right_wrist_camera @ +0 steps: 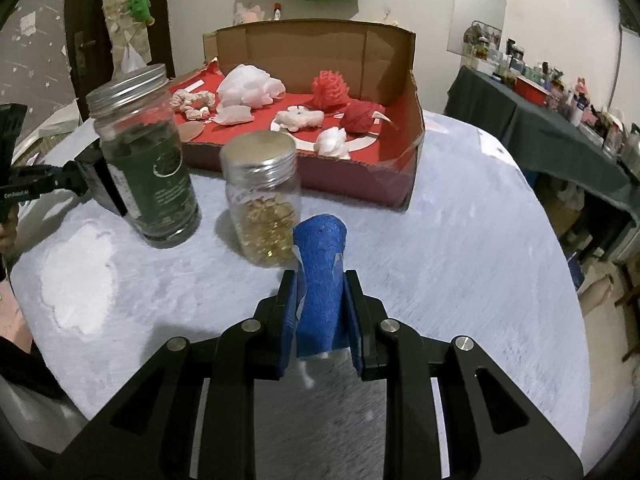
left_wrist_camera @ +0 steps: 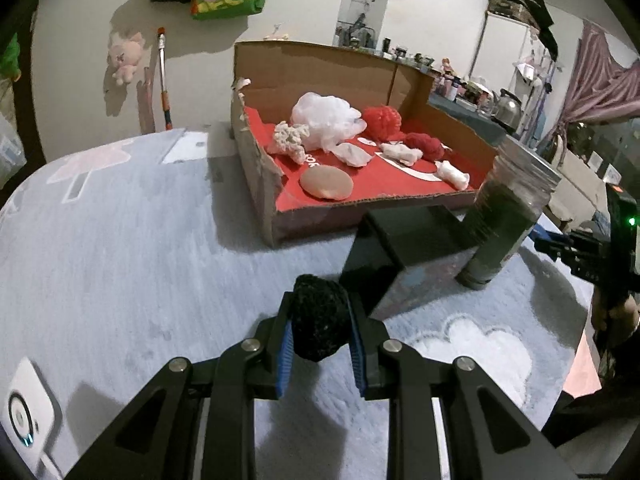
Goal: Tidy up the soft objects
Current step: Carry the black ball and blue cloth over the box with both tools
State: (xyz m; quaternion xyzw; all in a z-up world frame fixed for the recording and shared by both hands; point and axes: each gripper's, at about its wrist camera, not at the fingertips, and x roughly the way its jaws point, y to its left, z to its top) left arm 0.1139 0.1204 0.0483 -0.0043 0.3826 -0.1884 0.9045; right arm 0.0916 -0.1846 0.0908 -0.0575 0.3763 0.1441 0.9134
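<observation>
The left gripper (left_wrist_camera: 320,334) is closed on a black fuzzy ball (left_wrist_camera: 319,317), its blue pads (left_wrist_camera: 285,354) pressed against both sides of the ball, which is held above the pale blue fluffy cover of the table (left_wrist_camera: 120,240). The right gripper (right_wrist_camera: 320,312) is clamped on a blue sponge piece (right_wrist_camera: 321,276) that stands up between its fingers and flares wider at the top. Toward the far edge of the table lies a shallow cardboard box (right_wrist_camera: 400,188) with a red floor and a raised back wall. Inside it are a white mesh puff (left_wrist_camera: 326,120), a red mesh puff (left_wrist_camera: 382,120), a darker red puff (left_wrist_camera: 428,146), a cream knitted piece (left_wrist_camera: 288,140), several small white soft lumps (left_wrist_camera: 402,153) and a round beige pad (left_wrist_camera: 327,185) near the front wall of the box. Between the grippers and the box, in the right wrist view, stand two screw-top jars: a tall clear jar with a green label (right_wrist_camera: 146,160) and, just beside it, a shorter jar of golden capsules (right_wrist_camera: 264,204) that sits close behind the blue sponge piece. A black box (left_wrist_camera: 400,248) lies on the table next to the green-labelled jar. A white cloud shape (left_wrist_camera: 476,352) is worked into the table cover near the edge closest to the person. A pink plush toy (left_wrist_camera: 126,56) hangs on the wall beyond the table.
</observation>
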